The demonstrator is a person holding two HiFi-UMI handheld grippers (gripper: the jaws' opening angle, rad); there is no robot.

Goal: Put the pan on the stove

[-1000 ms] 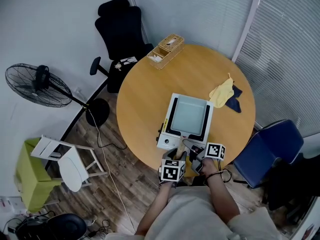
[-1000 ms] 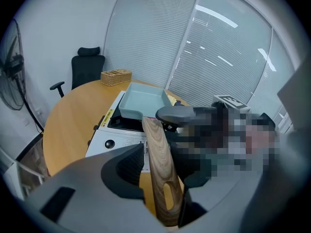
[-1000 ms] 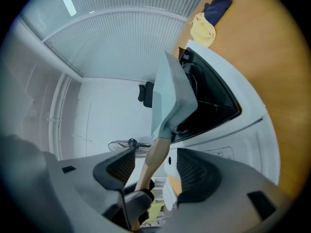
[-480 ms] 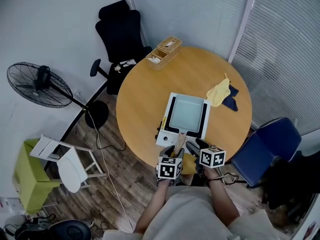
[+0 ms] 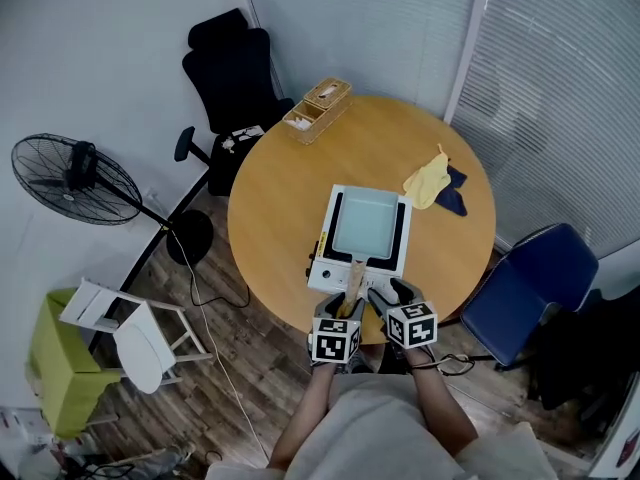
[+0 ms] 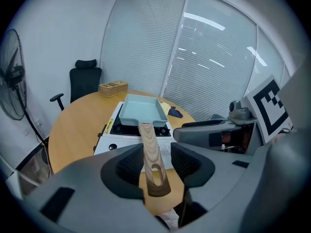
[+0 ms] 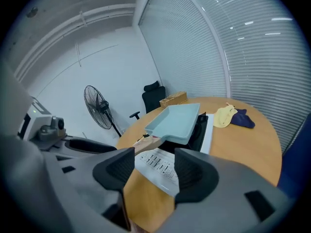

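Pale blue square pan (image 5: 368, 222) sits on white stove (image 5: 330, 273)

Pan (image 5: 367, 223) on stove (image 5: 325, 274), mid-table (image 5: 275, 203); cloths (image 5: 430, 181) right, box (image 5: 316, 110) behind-left.

Bright, even, cool light. Part of it comes through the blinds (image 5: 560, 108) on the right and far side, part from ceiling strips that glare as streaks on the glass. Shadows are soft. Both gripper views show heavy fisheye (black vignette, straight lines bow at the edges). The left gripper (image 6: 154, 164) and right gripper (image 7: 154, 166) bodies near the lens are blurred; the far room is sharp.
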